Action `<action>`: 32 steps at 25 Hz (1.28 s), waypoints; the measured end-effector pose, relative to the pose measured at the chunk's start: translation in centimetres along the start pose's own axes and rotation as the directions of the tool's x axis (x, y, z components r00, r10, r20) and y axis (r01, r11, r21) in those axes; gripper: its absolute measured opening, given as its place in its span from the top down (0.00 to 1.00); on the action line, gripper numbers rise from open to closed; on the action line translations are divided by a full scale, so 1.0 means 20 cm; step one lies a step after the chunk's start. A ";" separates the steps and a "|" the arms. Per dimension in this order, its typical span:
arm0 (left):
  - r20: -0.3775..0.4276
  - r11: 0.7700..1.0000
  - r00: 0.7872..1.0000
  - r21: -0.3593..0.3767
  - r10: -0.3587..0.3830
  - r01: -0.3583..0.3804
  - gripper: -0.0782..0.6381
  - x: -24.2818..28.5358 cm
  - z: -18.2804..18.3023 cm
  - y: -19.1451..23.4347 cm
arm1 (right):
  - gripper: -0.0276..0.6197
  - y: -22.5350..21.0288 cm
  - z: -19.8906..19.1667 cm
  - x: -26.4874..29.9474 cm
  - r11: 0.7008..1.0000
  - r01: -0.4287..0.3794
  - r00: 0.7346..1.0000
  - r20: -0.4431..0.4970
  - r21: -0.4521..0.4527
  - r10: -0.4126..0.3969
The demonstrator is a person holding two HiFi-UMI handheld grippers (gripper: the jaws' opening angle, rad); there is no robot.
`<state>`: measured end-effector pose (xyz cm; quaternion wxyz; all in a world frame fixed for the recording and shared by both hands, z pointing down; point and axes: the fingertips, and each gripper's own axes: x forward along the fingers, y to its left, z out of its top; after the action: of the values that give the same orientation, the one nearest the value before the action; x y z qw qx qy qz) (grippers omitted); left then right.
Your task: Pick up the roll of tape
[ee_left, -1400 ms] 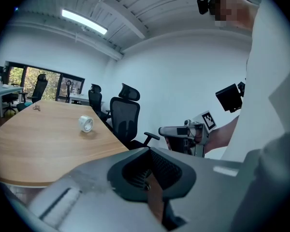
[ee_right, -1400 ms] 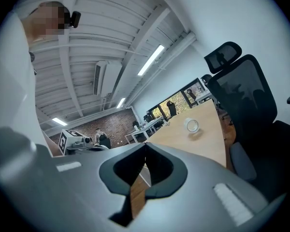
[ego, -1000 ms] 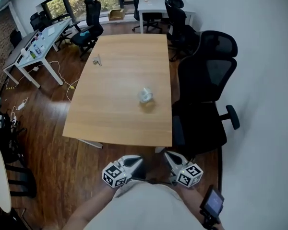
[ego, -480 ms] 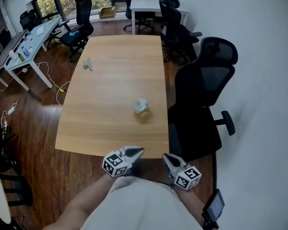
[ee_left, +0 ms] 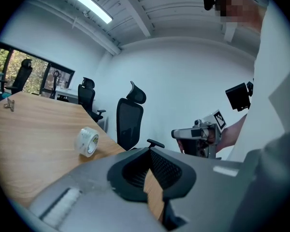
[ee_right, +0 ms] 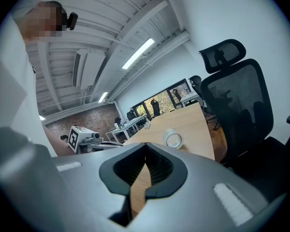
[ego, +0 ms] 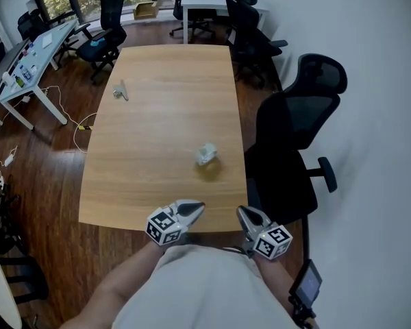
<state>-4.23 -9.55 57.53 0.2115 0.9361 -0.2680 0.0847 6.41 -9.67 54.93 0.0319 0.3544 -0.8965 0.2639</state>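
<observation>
A clear roll of tape [ego: 206, 154] lies on the wooden table [ego: 157, 115], right of its middle and toward the near end. It also appears in the left gripper view, tape [ee_left: 87, 141], and in the right gripper view, tape [ee_right: 173, 139]. My left gripper [ego: 198, 206] hovers at the table's near edge, shut and empty, well short of the roll. My right gripper [ego: 241, 211] is beside it at the near right corner, its jaws closed with nothing between them. The left gripper's jaw tips [ee_left: 147, 152] meet, and so do the right gripper's [ee_right: 145, 161].
A black office chair [ego: 294, 136] stands close along the table's right side. A small grey object [ego: 120, 91] lies at the far left of the table. More chairs and desks [ego: 27, 53] stand at the back, and cables [ego: 79, 122] trail on the wooden floor at left.
Both grippers have come forward from over the floor to the table's near edge, and the tape roll is now nearer to them. Neither jaw has opened.
</observation>
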 end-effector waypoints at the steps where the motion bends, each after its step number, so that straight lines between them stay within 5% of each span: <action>1: 0.001 1.000 1.000 -0.003 0.002 -0.002 0.88 -0.01 0.00 0.02 | 0.95 0.00 0.01 0.02 1.000 0.004 1.000 -0.001 0.000 -0.004; 16: -0.057 0.998 0.996 0.002 0.067 -0.067 0.88 0.04 -0.04 0.27 | 0.95 -0.09 -0.02 0.07 0.998 0.050 0.998 -0.038 0.049 -0.049; 24: -0.112 0.986 0.983 0.093 0.148 -0.138 0.76 0.21 0.06 0.47 | 0.95 -0.22 0.04 0.09 0.997 0.047 0.998 -0.045 0.066 -0.044; 32: -0.164 0.963 0.950 0.093 0.266 -0.254 0.64 0.32 0.09 0.68 | 0.95 -0.37 0.07 0.11 0.995 0.031 0.998 -0.059 0.092 -0.025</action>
<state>-6.08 -23.83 62.44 0.1880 0.8885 -0.3662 0.2029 9.70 -16.32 57.53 0.0450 0.3603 -0.8769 0.3149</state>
